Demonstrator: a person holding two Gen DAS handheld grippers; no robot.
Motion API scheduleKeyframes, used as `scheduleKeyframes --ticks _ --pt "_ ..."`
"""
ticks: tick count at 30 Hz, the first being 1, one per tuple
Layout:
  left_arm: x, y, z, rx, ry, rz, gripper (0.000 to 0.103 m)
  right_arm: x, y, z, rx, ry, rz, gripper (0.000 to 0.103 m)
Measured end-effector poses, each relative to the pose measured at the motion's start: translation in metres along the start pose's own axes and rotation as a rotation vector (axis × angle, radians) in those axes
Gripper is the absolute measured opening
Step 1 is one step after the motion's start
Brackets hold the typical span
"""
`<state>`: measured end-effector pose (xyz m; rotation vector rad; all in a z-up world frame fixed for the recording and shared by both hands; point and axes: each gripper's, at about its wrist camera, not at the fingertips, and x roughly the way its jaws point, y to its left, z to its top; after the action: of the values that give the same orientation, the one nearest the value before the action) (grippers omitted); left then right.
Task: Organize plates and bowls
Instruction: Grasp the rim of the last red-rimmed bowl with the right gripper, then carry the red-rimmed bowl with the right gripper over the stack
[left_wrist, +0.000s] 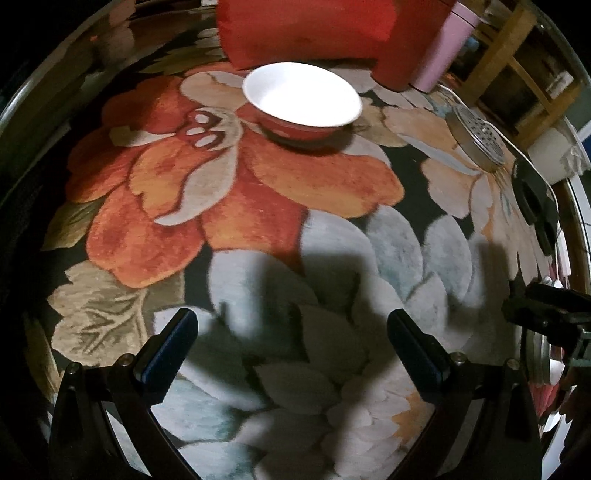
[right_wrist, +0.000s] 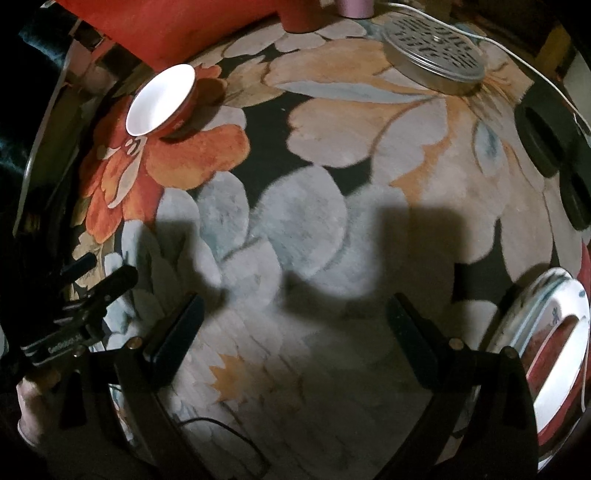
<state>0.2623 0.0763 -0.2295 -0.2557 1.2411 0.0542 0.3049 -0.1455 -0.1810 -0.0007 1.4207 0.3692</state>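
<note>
A bowl (left_wrist: 302, 99), white inside and red outside, stands upright on the flowered cloth at the far side of the table, straight ahead of my left gripper (left_wrist: 291, 345). That gripper is open, well short of the bowl, with nothing between its fingers. In the right wrist view the same bowl (right_wrist: 160, 100) sits far left. My right gripper (right_wrist: 295, 332) is open over bare cloth, holding nothing. A stack of white patterned plates (right_wrist: 554, 354) with a red bowl on top lies at the lower right, just beside the right finger. The left gripper's body (right_wrist: 85, 306) shows at the left edge.
A round metal perforated lid (right_wrist: 434, 59) (left_wrist: 476, 134) lies at the far right with a white cable past it. Black round objects (right_wrist: 543, 136) sit near the right edge. A red cushion (left_wrist: 306, 29) and a pink container (left_wrist: 447, 48) stand behind the bowl. The table rim (left_wrist: 576, 206) curves along the right.
</note>
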Motion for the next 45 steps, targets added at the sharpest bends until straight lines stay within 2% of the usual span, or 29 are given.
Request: scheduleKeyframes --ticks 10,17,20,25,28,31,33,34,36,40,45 --pt "-0.002 0.034 0.009 -0.069 -0.007 0.017 0.102 0.013 0.046 0.030 -0.029 0.004 0.049 0.099" --pt "-0.010 0.063 0.017 -0.141 -0.027 0.024 0.102 0.024 0.076 0.069 -0.037 -0.044 0.068 0.099" --pt "-0.013 0.073 0.017 -0.160 -0.033 0.025 0.102 0.032 0.084 0.092 0.001 -0.091 0.058 0.098" --pt "-0.015 0.084 0.016 -0.173 -0.035 0.023 0.102 0.055 0.084 0.124 0.148 -0.094 0.103 0.096" --pt "-0.015 0.087 0.015 -0.178 -0.031 0.018 0.102 0.068 0.082 0.137 0.236 -0.088 0.141 0.088" --pt "-0.014 0.088 0.014 -0.181 -0.032 0.015 0.102 0.083 0.082 0.146 0.309 -0.062 0.175 0.073" --pt "-0.014 0.090 0.014 -0.183 -0.031 0.013 0.102 0.093 0.084 0.149 0.331 -0.038 0.187 0.055" --pt "-0.013 0.091 0.013 -0.185 -0.030 0.013 0.102 0.096 0.086 0.149 0.330 -0.027 0.184 0.049" --pt "-0.012 0.092 0.011 -0.185 -0.024 0.015 0.102 0.102 0.089 0.148 0.305 -0.004 0.165 0.017" --pt "-0.010 0.095 0.009 -0.191 -0.016 0.017 0.102 0.099 0.093 0.142 0.225 -0.013 0.174 0.016" --pt "-0.009 0.097 0.008 -0.195 -0.010 0.012 0.102 0.096 0.093 0.113 0.114 0.068 0.310 0.015"
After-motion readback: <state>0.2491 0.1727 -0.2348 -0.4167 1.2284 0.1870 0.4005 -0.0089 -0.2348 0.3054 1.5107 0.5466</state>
